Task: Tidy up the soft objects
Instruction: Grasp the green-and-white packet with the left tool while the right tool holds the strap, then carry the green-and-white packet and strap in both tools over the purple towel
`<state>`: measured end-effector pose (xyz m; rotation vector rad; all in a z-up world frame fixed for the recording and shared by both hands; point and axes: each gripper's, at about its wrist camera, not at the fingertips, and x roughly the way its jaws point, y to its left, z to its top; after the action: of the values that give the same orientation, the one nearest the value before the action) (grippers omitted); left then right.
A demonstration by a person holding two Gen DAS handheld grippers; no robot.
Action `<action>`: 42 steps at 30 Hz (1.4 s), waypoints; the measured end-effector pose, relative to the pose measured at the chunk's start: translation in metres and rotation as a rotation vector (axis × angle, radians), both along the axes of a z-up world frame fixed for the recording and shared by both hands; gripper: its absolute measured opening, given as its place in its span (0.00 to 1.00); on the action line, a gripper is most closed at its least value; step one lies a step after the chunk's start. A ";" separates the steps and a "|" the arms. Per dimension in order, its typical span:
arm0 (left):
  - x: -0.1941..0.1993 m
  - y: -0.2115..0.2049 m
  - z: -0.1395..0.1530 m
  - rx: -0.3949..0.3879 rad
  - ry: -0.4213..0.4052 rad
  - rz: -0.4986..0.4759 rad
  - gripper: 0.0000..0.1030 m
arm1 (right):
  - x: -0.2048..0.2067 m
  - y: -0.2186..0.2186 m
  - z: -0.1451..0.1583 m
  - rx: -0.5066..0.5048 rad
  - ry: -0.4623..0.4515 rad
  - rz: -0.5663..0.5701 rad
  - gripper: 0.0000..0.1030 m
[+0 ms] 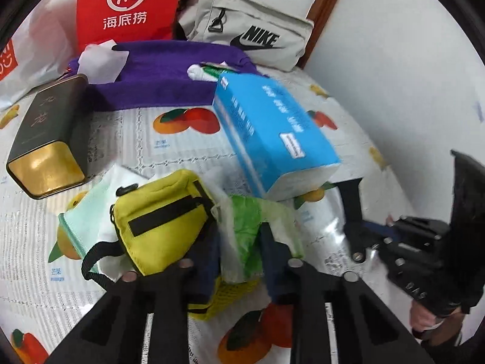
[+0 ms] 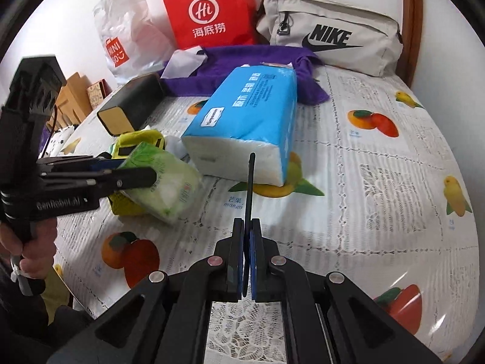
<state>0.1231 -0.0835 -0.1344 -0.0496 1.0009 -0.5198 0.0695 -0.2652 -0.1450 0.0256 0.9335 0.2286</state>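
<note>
left gripper (image 1: 239,242) fingers on green tissue pack (image 1: 247,230), beside yellow pouch (image 1: 160,218)

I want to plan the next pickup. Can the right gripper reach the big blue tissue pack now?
Probably yes: the right gripper faces the blue tissue pack across bare tablecloth, but its jaws are shut and must open first.

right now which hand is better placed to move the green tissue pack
Left. The left gripper is already closed on the green tissue pack; the right gripper is shut, empty and off to the side.
</note>
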 end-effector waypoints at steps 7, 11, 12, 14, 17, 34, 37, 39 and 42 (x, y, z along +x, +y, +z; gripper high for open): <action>-0.008 0.020 0.027 -0.090 -0.032 0.027 0.20 | -0.001 0.009 0.005 0.006 -0.013 0.018 0.03; -0.013 0.042 0.043 -0.076 -0.059 0.070 0.20 | -0.001 0.016 0.004 -0.011 -0.005 0.028 0.03; -0.014 0.049 0.045 -0.068 -0.061 0.090 0.20 | -0.001 0.017 0.004 -0.012 -0.003 0.031 0.03; -0.017 0.068 0.047 -0.057 -0.070 0.134 0.20 | -0.001 0.020 0.004 -0.014 -0.001 0.034 0.03; -0.020 0.099 0.046 -0.062 -0.066 0.207 0.20 | -0.003 0.026 0.003 -0.034 0.001 0.043 0.03; -0.010 0.164 0.003 -0.076 0.025 0.331 0.20 | -0.005 0.038 0.004 -0.081 0.018 0.007 0.03; -0.005 0.167 0.001 -0.070 0.024 0.321 0.20 | -0.005 0.037 0.005 -0.096 0.017 -0.018 0.03; -0.002 0.170 0.000 -0.088 0.030 0.307 0.20 | -0.005 0.035 0.008 -0.104 0.018 -0.042 0.03; 0.002 0.172 0.003 -0.090 0.018 0.272 0.20 | -0.004 0.034 0.013 -0.099 0.015 -0.072 0.03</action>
<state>0.1254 0.0884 -0.1318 -0.2673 0.9697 -0.3149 0.0655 -0.2313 -0.1325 -0.0298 0.9559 0.1152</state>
